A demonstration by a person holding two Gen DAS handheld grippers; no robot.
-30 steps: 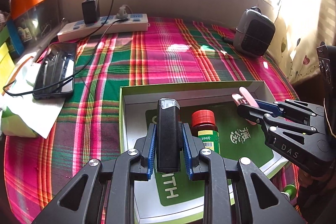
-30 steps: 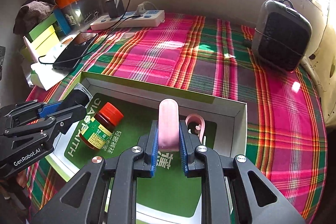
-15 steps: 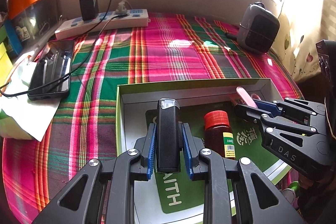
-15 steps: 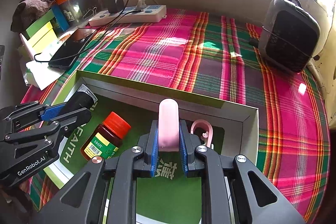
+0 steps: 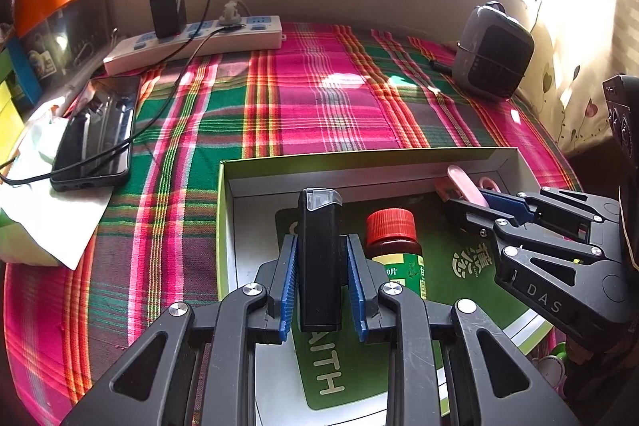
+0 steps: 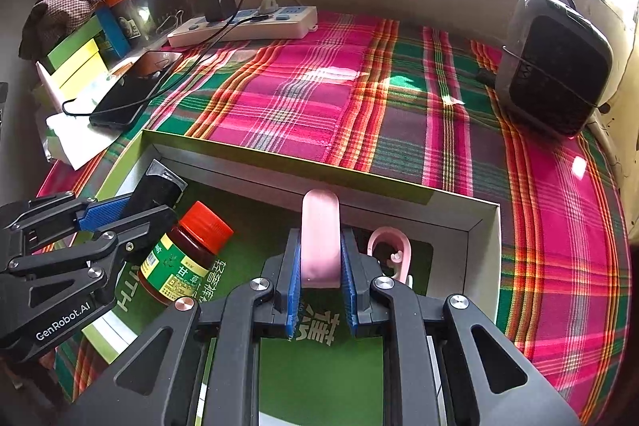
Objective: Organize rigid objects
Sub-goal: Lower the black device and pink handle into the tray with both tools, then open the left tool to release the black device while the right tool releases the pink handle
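Note:
My left gripper [image 5: 320, 258] is shut on a black oblong device with a clear tip [image 5: 319, 226], held over the left end of a shallow green-lined box [image 5: 359, 158]. Beside it in the box lies a brown bottle with a red cap [image 5: 393, 238]. My right gripper [image 6: 320, 262] is shut on a flat pink piece [image 6: 320, 226] over the box's right end, next to a pink hook-shaped part [image 6: 393, 238]. The right wrist view shows the left gripper [image 6: 131, 210] at the left, by the bottle [image 6: 187, 254]. In the left wrist view, the right gripper [image 5: 479, 198] reaches in from the right.
The box sits on a pink and green plaid cloth. A white power strip [image 5: 199, 38] with a black charger lies at the back. A phone [image 5: 96, 134] on white paper lies at the left, and a grey heater [image 5: 495, 54] stands back right. Coloured boxes [image 6: 80, 54] are stacked far left.
Both grippers keep their holds and barely shift over the box. The bottle has rolled a little, so its label faces a different way.

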